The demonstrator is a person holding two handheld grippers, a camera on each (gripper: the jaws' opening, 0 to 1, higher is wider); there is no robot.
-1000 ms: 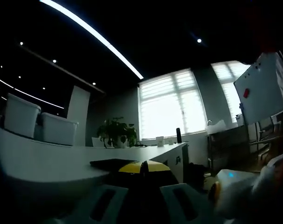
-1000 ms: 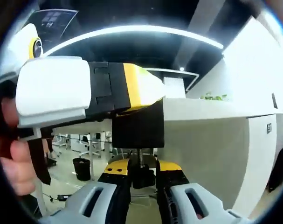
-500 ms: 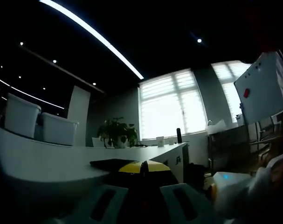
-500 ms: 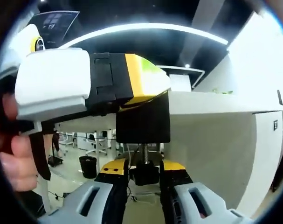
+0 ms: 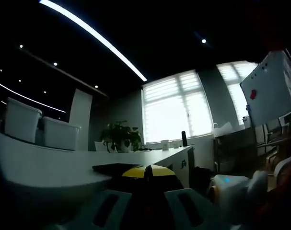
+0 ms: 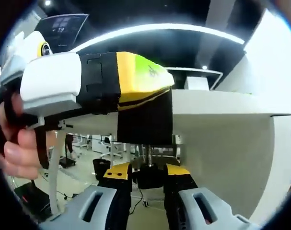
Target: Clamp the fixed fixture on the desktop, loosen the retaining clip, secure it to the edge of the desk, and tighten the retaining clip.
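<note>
Gripping screw knob (image 6: 149, 175) underneath desk (image 6: 222, 124): right hand-held gripper (image 6: 147, 184).

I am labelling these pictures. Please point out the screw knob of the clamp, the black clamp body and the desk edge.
Screw knob (image 6: 149, 175): right gripper view, its black body.
Clamp body (image 6: 145, 120): right gripper view, flat black face.
Desk edge (image 6: 222, 103): right gripper view, white front rim.

No readable text, labels or numbers anywhere

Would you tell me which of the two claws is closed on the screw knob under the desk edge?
The right claw: its yellow-tipped jaws pinch the black screw knob below the desk, while the left claw grips the clamp body above.
</note>
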